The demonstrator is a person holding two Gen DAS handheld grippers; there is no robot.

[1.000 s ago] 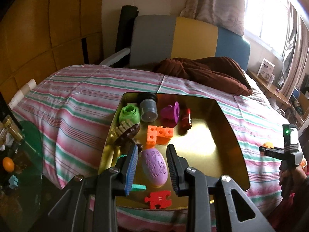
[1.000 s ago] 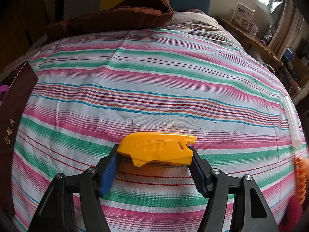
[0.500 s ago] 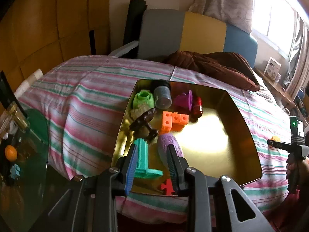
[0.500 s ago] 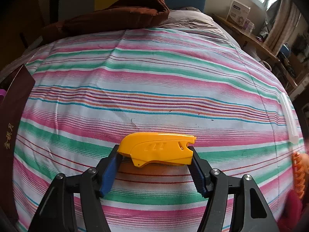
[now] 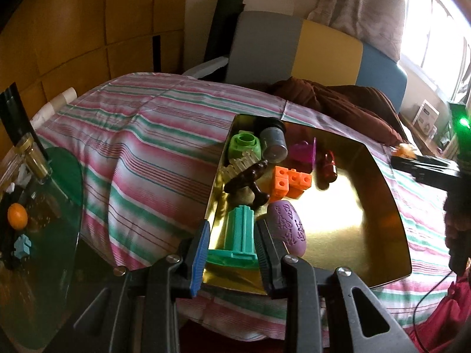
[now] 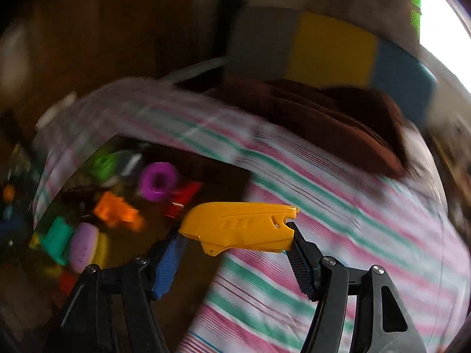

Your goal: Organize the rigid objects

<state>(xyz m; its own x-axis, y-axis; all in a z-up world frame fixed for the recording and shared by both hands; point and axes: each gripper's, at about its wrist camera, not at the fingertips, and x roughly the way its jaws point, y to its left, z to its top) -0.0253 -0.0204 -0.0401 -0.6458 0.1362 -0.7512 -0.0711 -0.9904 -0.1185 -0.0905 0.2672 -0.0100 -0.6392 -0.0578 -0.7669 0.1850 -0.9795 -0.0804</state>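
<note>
The right gripper (image 6: 237, 236) has swung left since the previous frame. Half a second ago its camera faced only the striped bedspread; it now takes in the gold tray (image 6: 206, 173) and the toys on it. Its fingers hold the yellow plastic piece (image 6: 240, 226) by its two ends, as before, above the edge of the tray where it meets the bedspread (image 6: 338, 206).

The left gripper (image 5: 232, 242) has drawn back a little from the tray (image 5: 368, 253). Its fingers remain narrow, one on each side of the teal block (image 5: 239, 236), which lies near the front left of the tray. Whether the fingers actually press on the block cannot be confirmed. The purple oval (image 5: 287, 226) lies just beside the block on its right.

Further back on the tray are the orange blocks (image 5: 290, 183), a dark brown figure (image 5: 248, 178), a green ring piece (image 5: 245, 146), a grey cylinder (image 5: 273, 139), a magenta piece (image 5: 304, 150) and a dark red bottle (image 5: 329, 167).

The right wrist view is heavily blurred; the toys show only as coloured smears. The red puzzle piece seen a second ago at the front of the tray is now hidden behind the left fingers. In the left wrist view the right gripper is cut off at the frame edge, a green light (image 5: 463, 122) showing on it.
</note>
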